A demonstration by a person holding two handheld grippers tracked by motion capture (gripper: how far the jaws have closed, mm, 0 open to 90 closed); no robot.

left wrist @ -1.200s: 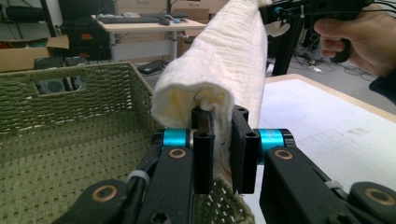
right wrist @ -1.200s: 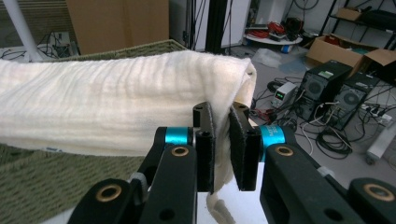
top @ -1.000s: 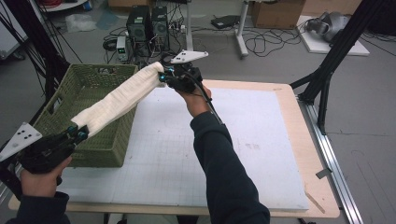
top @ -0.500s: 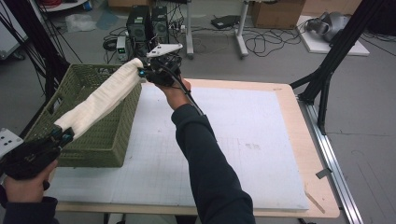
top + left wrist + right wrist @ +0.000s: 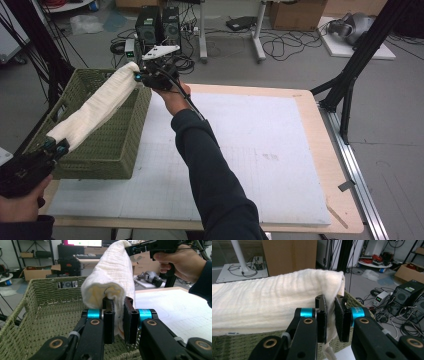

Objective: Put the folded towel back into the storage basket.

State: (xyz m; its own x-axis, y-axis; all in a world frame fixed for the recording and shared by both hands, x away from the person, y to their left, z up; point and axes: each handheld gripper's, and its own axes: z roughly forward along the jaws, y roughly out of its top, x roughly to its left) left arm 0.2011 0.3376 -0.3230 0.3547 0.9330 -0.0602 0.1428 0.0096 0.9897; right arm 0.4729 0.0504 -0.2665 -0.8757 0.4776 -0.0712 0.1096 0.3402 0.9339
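Probably a lab: computer towers (image 5: 159, 27), floor cables (image 5: 280, 47), cardboard boxes (image 5: 295, 12).

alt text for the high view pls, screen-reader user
A person holds a rolled white towel stretched above a green woven basket, the left tongs clamped on its near end and the right tongs on its far end. The basket sits at the left of a white mat on the table.

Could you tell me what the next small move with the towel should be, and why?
Probably lower both ends together into the green basket. The white towel hangs stretched above the basket's opening, with the left tongs shut on its near end and the right tongs shut on its far end by the back rim. It looks lined up along the basket, so a level descent should lay it inside.
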